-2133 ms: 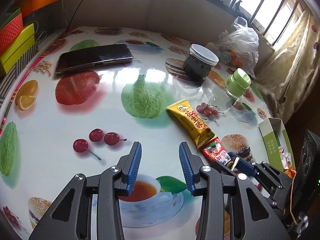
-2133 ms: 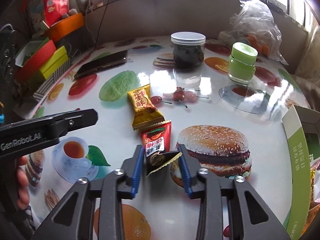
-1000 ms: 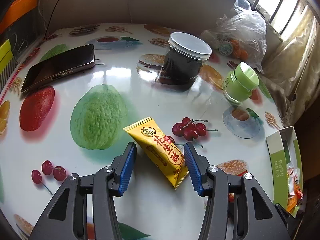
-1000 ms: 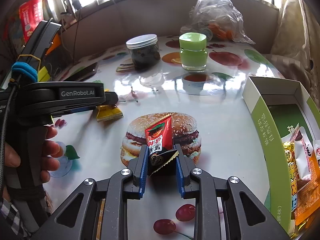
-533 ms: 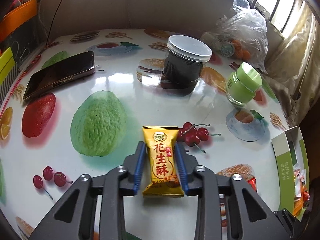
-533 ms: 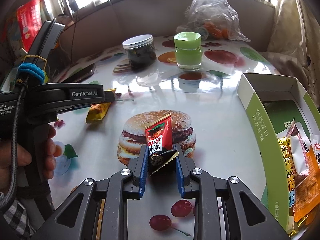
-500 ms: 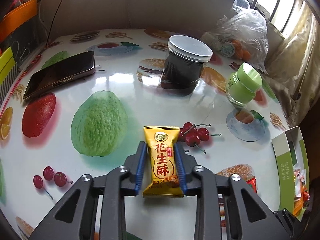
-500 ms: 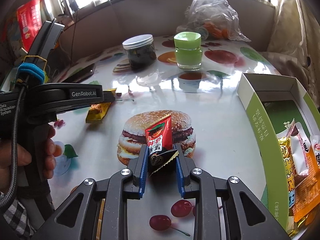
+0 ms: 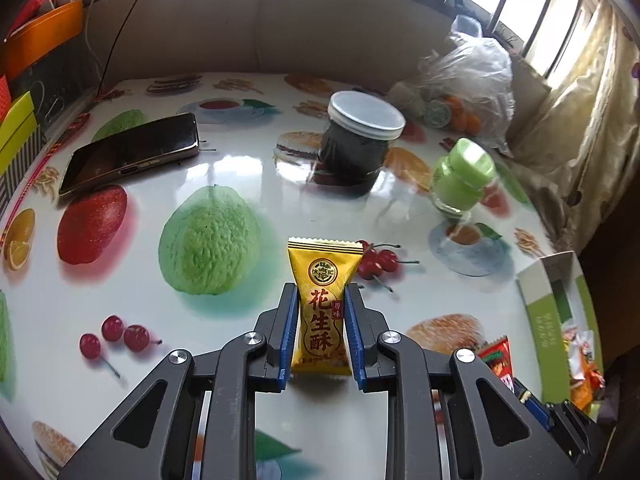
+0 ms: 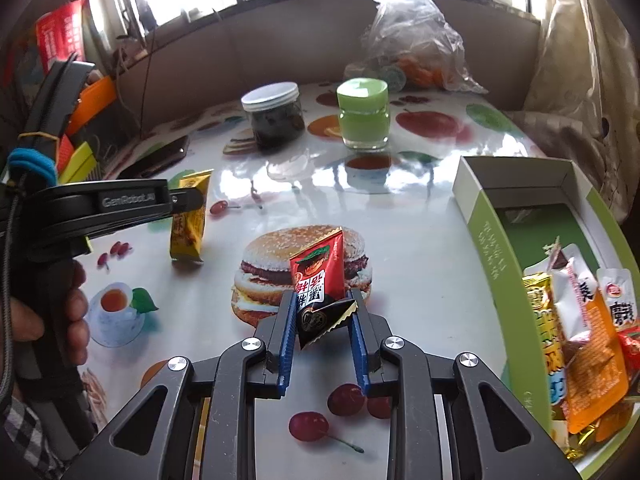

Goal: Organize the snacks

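The yellow snack packet [image 9: 322, 308], printed with red characters, stands upright, long axis vertical, clamped in the left gripper [image 9: 321, 320] above the glossy fruit-print tabletop [image 9: 240, 184]. The right gripper [image 10: 323, 326] pinches a red packet [image 10: 320, 276] and a dark wrapper [image 10: 324, 318], near the green box [image 10: 500, 248] of snacks under the windows.

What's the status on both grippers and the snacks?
Left gripper shut on yellow snack packet. Right gripper shut on red snack packet. Green box open at right, snacks already inside. Nothing between.
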### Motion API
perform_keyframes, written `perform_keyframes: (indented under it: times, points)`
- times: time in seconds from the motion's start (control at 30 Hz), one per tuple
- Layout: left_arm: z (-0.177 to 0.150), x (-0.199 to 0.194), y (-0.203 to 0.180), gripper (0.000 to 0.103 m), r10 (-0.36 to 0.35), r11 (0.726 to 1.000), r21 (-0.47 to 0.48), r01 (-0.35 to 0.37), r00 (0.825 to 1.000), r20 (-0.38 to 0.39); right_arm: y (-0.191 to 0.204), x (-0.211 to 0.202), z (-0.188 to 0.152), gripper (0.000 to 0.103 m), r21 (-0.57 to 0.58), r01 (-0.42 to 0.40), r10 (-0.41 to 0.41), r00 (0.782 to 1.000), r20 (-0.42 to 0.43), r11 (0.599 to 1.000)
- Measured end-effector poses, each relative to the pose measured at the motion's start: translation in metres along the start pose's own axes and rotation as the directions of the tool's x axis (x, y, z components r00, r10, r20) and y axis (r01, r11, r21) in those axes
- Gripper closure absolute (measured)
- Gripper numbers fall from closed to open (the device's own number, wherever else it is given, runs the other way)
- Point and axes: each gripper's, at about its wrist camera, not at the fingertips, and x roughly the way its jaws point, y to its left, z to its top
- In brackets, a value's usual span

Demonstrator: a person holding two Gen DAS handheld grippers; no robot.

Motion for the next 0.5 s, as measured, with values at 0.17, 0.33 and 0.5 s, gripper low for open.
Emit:
perform_keyframes:
  times: [0.17,0.33,0.5]
  points:
    - [-0.004,-0.018,-0.001,0.079,-0.013,1.0,0.008,0.013,1.0,0.022,0.001,-0.014,-0.001,0.08,-0.002,0.005,-0.005,1.0,0.023,1.0]
    - [-0.01,-0.037,-0.005,0.079,-0.036,0.999,0.012,0.036,0.998,0.047,0.002,-0.026,-0.003,0.08,-0.012,0.015,-0.014,0.999,0.044,1.0]
    - [-0.015,-0.048,-0.011,0.079,-0.049,0.999,0.024,0.048,0.997,0.063,0.0,-0.033,-0.006,0.08,-0.014,0.019,-0.018,0.998,0.052,1.0]
